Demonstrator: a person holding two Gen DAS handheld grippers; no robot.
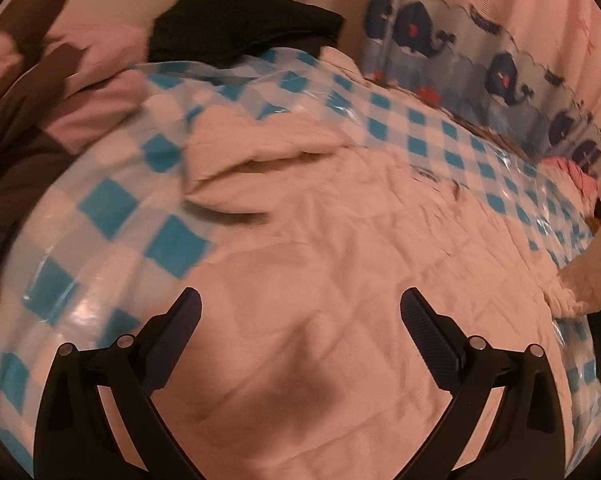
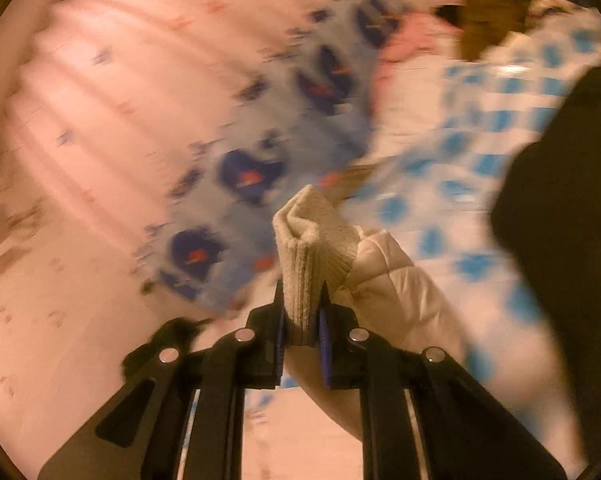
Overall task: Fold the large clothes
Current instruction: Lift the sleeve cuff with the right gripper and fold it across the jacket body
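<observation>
- The left gripper [image 1: 300, 316] has its fingers [image 1: 180, 332] spread wide with nothing between them; they hover over the broad quilted body of the white puffer jacket [image 1: 340, 280].
- The jacket lies flat on a blue-and-white checkered plastic sheet [image 1: 112, 200], filling the space ahead of and below both fingers.
- Ahead of the left finger, a folded-over part of the jacket [image 1: 240, 160] forms a raised hump.
- Far off to the left of the fingers sits a heap of pink and brown clothes [image 1: 60, 92]; further ahead, beyond the sheet, lies a black garment [image 1: 240, 20].
- Ahead and to the right of the fingers hangs a curtain with blue whale prints [image 1: 480, 60].
- The right gripper [image 2: 302, 316] is closed narrowly on the ribbed knit cuff [image 2: 308, 256] of the jacket, which sticks up between the blue pads [image 2: 325, 344].
- Just right of that gripper's right finger, the puffy white sleeve [image 2: 392, 280] trails off from the cuff.
- Beyond that sleeve the checkered sheet shows, blurred, and a dark shape [image 2: 572, 240] fills the far right edge; what it is cannot be told.
</observation>
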